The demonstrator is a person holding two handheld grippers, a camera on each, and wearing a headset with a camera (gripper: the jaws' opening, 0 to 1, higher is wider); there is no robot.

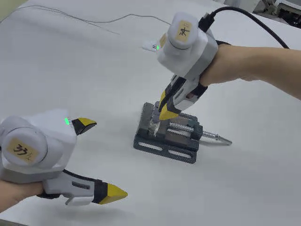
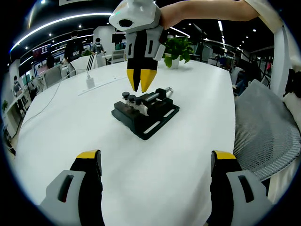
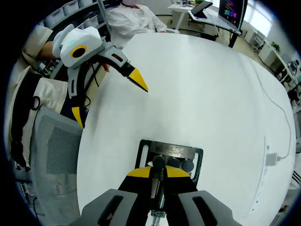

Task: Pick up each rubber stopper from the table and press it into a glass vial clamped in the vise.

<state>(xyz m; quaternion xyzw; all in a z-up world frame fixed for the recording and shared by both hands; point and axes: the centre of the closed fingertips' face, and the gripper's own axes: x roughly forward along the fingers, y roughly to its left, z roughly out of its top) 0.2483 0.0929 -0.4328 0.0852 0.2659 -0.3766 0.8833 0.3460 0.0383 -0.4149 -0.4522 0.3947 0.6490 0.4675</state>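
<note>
Right yellow-tipped gripper point(image 1: 164, 112): I see its jaws closed together, just above the clear glass vials point(image 2: 132, 102) in the black metal vise point(image 1: 162, 143). Dark rubber stoppers point(image 3: 174, 163) cap the vials. Left yellow-tipped gripper point(image 1: 101, 157) hangs wide apart and empty over the white table point(image 1: 94, 70).

Counting two grippers, the left gripper point(image 1: 103, 157) and the right gripper point(image 1: 164, 112); one vise point(image 1: 164, 143) sitting on one table point(image 1: 70, 70); three dark-topped vials point(image 3: 159, 161) point(image 3: 173, 163) point(image 3: 187, 165) standing in it; one white plug point(image 1: 151, 46) lying behind; one potted plant point(image 2: 178, 47) standing beyond.

White table point(image 1: 70, 70), mesh chair point(image 2: 265, 136), plant point(image 2: 178, 47); ceiling strip lts point(image 2: 61, 21).
</note>
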